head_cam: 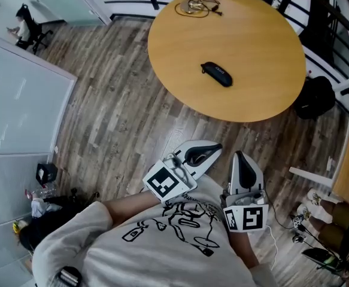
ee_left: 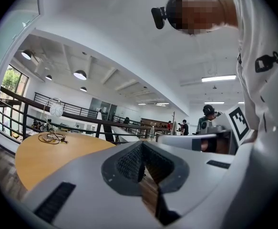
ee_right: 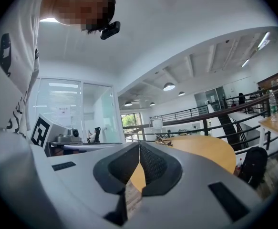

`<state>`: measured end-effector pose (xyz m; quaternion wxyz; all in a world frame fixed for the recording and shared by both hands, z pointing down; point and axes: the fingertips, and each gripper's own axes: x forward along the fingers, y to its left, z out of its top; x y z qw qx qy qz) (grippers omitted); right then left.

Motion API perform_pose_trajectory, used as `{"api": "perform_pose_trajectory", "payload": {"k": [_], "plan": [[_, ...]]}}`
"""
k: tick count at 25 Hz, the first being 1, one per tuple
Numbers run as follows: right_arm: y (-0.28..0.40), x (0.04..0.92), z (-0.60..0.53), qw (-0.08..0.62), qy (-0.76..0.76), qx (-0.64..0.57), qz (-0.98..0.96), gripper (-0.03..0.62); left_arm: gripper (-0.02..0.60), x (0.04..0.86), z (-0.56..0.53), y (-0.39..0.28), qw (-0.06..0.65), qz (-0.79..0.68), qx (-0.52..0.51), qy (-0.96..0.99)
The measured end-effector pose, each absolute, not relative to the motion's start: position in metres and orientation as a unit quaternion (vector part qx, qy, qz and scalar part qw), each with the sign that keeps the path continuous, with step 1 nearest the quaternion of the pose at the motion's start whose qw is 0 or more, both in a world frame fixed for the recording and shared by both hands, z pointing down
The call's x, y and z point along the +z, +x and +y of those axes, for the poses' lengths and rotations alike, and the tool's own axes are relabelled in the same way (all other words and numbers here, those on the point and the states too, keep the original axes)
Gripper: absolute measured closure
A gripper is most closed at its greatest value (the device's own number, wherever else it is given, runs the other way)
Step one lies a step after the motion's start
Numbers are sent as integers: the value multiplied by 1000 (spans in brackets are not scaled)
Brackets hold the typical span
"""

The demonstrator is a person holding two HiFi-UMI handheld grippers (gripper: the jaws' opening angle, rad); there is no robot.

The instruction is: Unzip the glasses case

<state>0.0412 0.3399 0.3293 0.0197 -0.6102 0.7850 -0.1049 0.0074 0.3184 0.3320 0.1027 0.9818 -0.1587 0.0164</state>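
The head view looks steeply down on the round surface (head_cam: pixel 240 46) and on the left gripper (head_cam: pixel 213 149) and right gripper (head_cam: pixel 240 158) close beneath the camera, while each gripper view faces low along its own jaws toward that same surface.

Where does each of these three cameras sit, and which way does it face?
Head view: on the person's head, looking steeply down at the round table, glasses case, left gripper, right gripper and white shirt.
Left gripper view: rides the left gripper, looking along its shut jaws across the table; shirt at right.
Right gripper view: rides the right gripper, along its shut jaws toward the table; shirt at left.
Shared: all three show the table and cable coil.
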Motion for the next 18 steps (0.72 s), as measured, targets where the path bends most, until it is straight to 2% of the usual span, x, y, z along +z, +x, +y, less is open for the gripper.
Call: {"api": "perform_pose_trajectory", "payload": {"k": [18], "plan": [[68, 344, 309, 19, -607, -120, 785, 571, 574, 339, 285, 26, 108, -184, 15, 977]]}}
